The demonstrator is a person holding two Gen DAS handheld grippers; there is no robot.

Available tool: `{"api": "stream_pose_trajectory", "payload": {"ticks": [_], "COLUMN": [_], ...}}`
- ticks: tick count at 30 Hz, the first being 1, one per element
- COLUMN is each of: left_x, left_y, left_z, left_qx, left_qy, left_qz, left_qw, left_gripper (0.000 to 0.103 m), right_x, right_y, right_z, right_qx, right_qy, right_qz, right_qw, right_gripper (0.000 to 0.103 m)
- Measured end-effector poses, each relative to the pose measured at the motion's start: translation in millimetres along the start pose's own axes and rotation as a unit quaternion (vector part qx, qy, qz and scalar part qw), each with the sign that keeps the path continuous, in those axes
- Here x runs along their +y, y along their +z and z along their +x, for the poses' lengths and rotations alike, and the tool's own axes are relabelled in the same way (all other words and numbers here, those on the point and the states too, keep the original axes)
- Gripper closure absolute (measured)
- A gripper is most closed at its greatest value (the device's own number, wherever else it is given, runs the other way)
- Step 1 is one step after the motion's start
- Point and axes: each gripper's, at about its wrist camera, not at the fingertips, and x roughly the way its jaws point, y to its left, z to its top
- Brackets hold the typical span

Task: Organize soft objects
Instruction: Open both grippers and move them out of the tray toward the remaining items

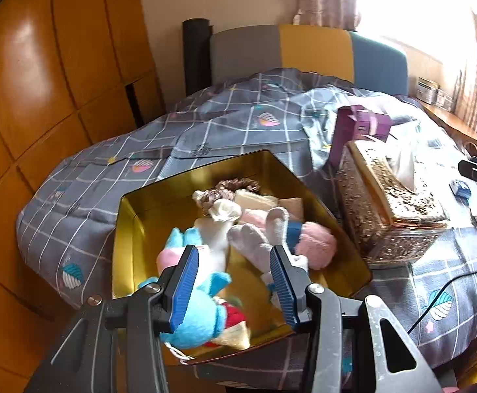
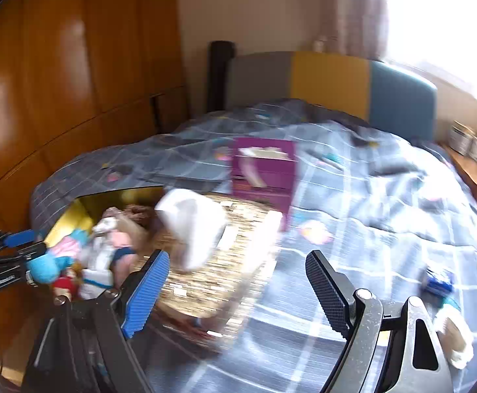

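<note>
A home bedroom is shown. A bed [image 1: 238,124] covered by a grey checked quilt [image 1: 107,177] is seen, backed by a padded headboard [image 1: 313,52], with wooden wardrobe doors [image 1: 42,98] and a curtained window [image 1: 402,0] alongside.

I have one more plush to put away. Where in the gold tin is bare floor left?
Bare floor in the gold tin shows along its left wall, behind the blue plush, and between the open left gripper fingers. The middle and right, around the pink plush, is crowded.

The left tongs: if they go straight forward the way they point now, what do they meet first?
Probably the white plush toy lying inside the gold tin. The left tongs are open and empty above the tin's near end, with that toy seen between the fingers. Depth is unclear, so the tin's floor could come first.
</note>
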Motion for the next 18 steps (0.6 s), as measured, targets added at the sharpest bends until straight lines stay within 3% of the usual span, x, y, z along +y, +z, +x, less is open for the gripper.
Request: {"api": "stream_pose_trajectory", "payload": {"ticks": [9, 18], "left_x": [-30, -64], "left_y": [9, 20], "left_z": [-6, -12], "left_qx": [-0.014, -0.027], "left_qy": [-0.025, -0.057], "left_qz": [0.043, 0.084], "left_qw": [0.9987, 0.9945], "left_gripper": [0.058, 0.058], "right_x": [-102, -178], "right_y": [-24, -59], "right_z": [-17, -35], "right_qx": [0.029, 0.072], "right_qy": [-0.079, -0.117], "right_qz": [0.091, 0.171], "right_qw": [0.992, 0.976], "right_gripper": [0.017, 0.016]}}
